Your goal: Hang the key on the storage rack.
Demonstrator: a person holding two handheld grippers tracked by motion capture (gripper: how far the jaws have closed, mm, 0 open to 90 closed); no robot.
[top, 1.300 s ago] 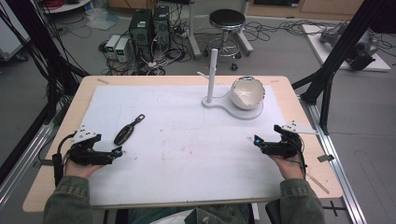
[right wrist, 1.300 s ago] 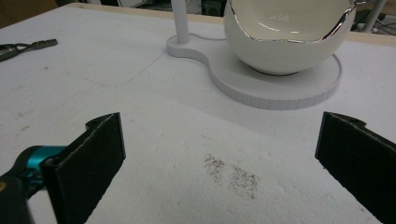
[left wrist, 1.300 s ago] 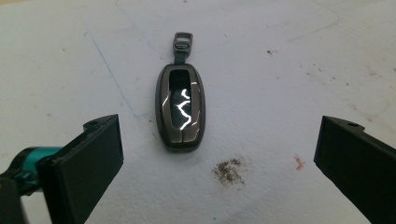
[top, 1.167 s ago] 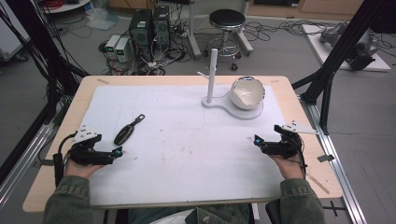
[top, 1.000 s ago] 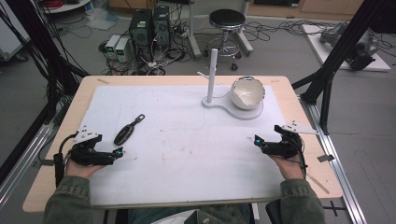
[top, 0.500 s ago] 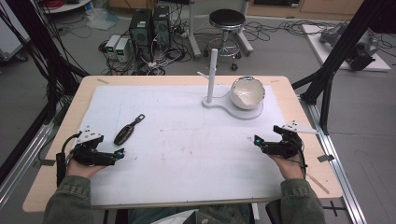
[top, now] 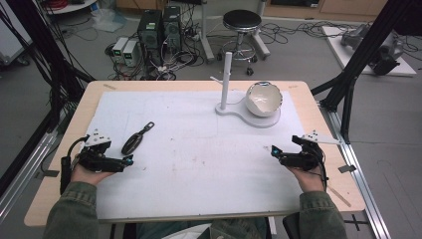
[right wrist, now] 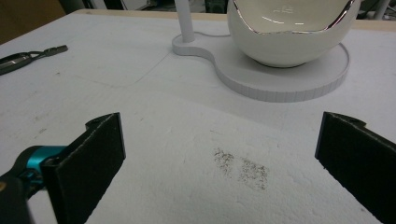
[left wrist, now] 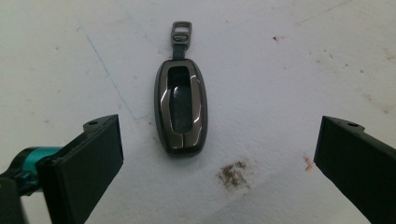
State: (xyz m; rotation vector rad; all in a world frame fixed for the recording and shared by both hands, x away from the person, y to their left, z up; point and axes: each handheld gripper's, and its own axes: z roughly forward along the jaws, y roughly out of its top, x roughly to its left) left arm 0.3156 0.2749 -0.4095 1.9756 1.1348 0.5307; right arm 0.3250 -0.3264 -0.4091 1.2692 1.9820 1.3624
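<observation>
While my left gripper [left wrist: 212, 154] hangs with its jaws wide apart just short of the dark key fob [left wrist: 180, 109], which lies flat on the white mat [top: 199, 149] with its strap loop pointing away from me, I judge I am at the approach before a pick: next I must move forward, straddle the fob's sides and close. My right gripper [right wrist: 219, 154] waits empty, jaws equally wide, facing the white bowl [right wrist: 292, 28] on its stand [right wrist: 280, 77]. The small lettering on the fob's loop and inside the bowl is too fine to read.

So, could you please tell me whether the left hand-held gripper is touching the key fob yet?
Apart. In the left gripper view, the key fob lies flat on the white mat, ahead of the left hand-held gripper, with bare mat between it and each open jaw.
</observation>
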